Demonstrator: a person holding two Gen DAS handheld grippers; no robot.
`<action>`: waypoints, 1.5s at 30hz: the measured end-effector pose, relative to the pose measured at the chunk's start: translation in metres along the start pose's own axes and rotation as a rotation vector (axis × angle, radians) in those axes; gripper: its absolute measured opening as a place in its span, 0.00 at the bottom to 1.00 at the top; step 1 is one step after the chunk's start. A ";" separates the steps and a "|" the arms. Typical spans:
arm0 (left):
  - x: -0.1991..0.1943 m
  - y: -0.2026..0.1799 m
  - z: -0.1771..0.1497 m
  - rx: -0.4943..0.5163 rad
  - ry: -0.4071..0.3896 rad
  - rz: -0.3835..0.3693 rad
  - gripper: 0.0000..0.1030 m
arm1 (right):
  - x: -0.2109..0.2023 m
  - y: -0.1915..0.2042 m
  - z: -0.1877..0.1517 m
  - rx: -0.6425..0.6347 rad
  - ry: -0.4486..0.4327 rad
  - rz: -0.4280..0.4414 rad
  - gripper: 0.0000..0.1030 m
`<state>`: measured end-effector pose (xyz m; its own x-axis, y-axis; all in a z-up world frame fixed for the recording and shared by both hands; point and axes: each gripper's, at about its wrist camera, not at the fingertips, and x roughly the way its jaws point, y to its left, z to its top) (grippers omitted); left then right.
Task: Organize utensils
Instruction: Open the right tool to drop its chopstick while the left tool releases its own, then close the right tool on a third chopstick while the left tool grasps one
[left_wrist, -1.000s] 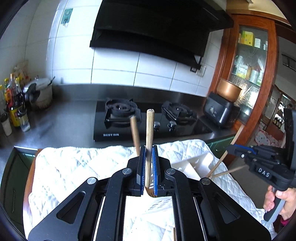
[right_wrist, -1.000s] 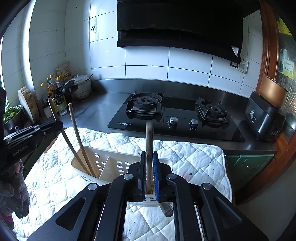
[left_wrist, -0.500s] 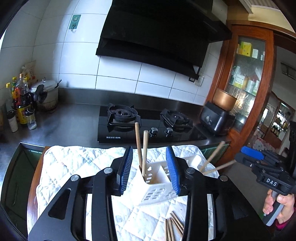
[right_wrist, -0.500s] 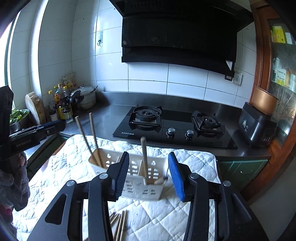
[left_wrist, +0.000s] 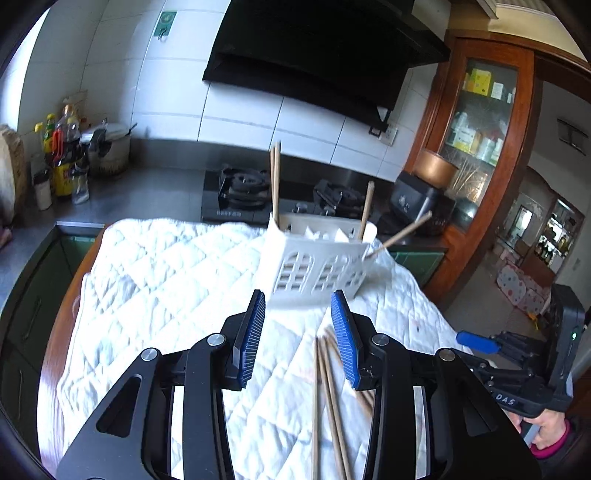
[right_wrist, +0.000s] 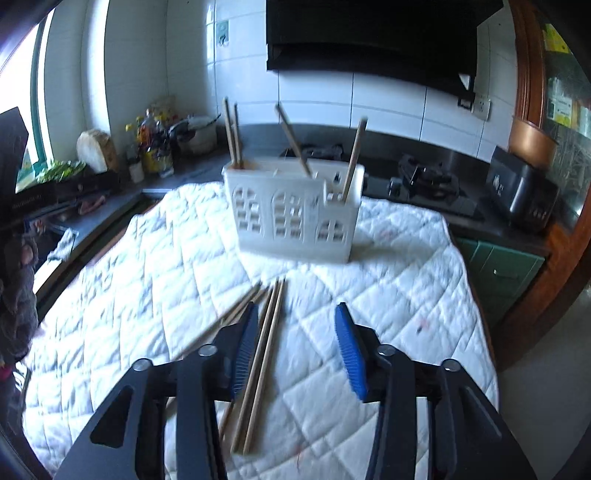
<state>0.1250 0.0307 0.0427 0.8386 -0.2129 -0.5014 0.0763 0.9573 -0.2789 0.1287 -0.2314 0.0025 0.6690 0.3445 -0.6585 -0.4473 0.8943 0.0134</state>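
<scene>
The left gripper (left_wrist: 298, 332) is spread and holds nothing. The right gripper (right_wrist: 295, 347) is spread too, its jaws just closing a little, nothing between them. A white caddy (right_wrist: 295, 218) stands upright on the quilt (right_wrist: 147, 280) with 4 chopsticks (right_wrist: 232, 133) in it. Loose chopsticks (right_wrist: 264, 343) lie on the quilt just before both grippers.

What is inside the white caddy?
Four chopsticks stand in the caddy: two at its left end, one leaning mid-way, one at the right. Its walls hide their lower ends.
</scene>
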 end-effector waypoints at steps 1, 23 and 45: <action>-0.001 0.002 -0.007 -0.005 0.006 0.004 0.37 | 0.003 0.002 -0.009 0.003 0.011 0.003 0.35; -0.003 0.013 -0.106 -0.015 0.153 0.061 0.37 | 0.060 0.021 -0.072 0.093 0.158 0.061 0.10; 0.042 -0.015 -0.142 0.030 0.306 -0.006 0.34 | 0.068 0.024 -0.077 0.068 0.168 0.028 0.08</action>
<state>0.0824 -0.0203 -0.0907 0.6367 -0.2633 -0.7248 0.1006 0.9602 -0.2604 0.1175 -0.2082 -0.1000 0.5459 0.3226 -0.7732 -0.4199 0.9040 0.0807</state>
